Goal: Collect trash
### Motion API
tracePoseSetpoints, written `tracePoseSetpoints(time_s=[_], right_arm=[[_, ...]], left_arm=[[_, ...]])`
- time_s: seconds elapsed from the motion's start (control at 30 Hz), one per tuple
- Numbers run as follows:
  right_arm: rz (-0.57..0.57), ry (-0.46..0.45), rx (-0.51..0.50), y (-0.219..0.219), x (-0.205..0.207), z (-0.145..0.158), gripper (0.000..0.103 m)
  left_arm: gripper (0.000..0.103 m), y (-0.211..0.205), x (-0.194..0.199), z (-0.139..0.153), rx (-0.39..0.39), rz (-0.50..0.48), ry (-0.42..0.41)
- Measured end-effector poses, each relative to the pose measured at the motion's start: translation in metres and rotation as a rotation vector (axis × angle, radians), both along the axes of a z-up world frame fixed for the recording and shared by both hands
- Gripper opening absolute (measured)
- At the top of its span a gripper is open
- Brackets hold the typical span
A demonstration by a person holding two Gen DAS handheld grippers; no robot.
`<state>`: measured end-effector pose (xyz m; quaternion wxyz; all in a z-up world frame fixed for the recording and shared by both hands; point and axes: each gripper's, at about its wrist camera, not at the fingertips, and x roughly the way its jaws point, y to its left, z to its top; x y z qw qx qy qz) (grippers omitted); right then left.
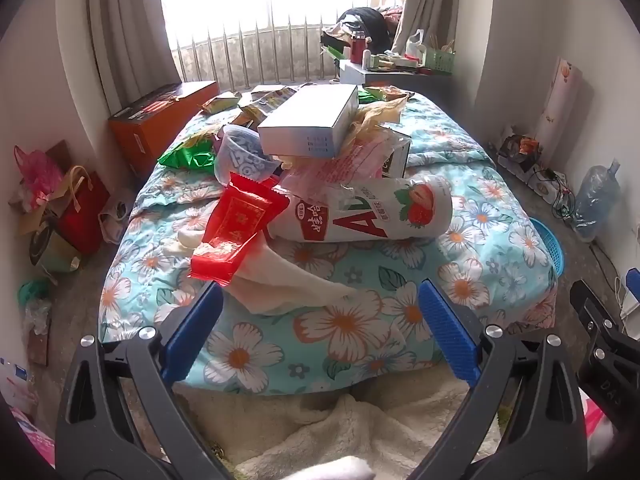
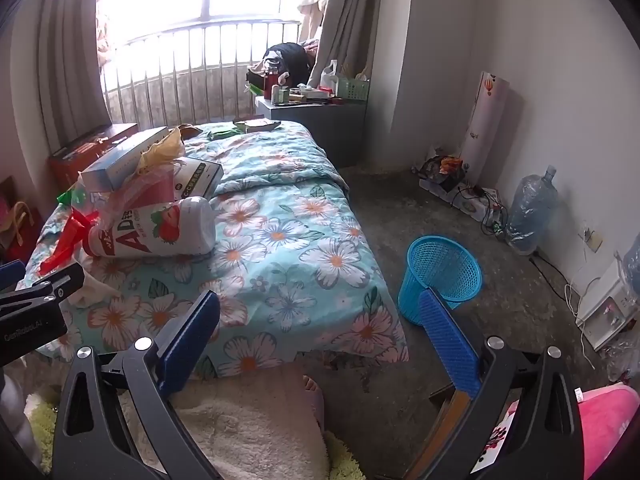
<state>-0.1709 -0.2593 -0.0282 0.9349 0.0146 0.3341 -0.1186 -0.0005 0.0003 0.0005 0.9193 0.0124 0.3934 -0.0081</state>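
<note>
A pile of trash lies on the floral bed [image 1: 352,332]: a red wrapper [image 1: 236,226], a white strawberry AD bottle [image 1: 372,212] on its side, a white box [image 1: 310,120], a clear cup [image 1: 244,156], green wrappers [image 1: 188,156] and crumpled tissue [image 1: 288,280]. My left gripper [image 1: 318,312] is open and empty, just short of the tissue and red wrapper. My right gripper [image 2: 320,320] is open and empty over the bed's near right corner. The bottle [image 2: 160,228] lies to its left and a blue mesh bin [image 2: 440,276] stands on the floor to its right.
An orange box [image 1: 160,120] and bags [image 1: 68,208] stand left of the bed. A cluttered nightstand [image 2: 316,120] stands at the head. A water jug [image 2: 532,208], cables and a power strip [image 2: 468,196] line the right wall. A fleece blanket [image 2: 248,432] lies below the grippers.
</note>
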Motion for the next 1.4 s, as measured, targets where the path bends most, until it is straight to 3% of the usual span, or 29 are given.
tracePoseSetpoints(time_s=[1.4], right_arm=[[0.004,0.001,-0.017,0.0045,0.0011,0.0012,0.097]], left_arm=[[0.094,0.0066,0.0001,-0.0019,-0.005,0.001,0.016]])
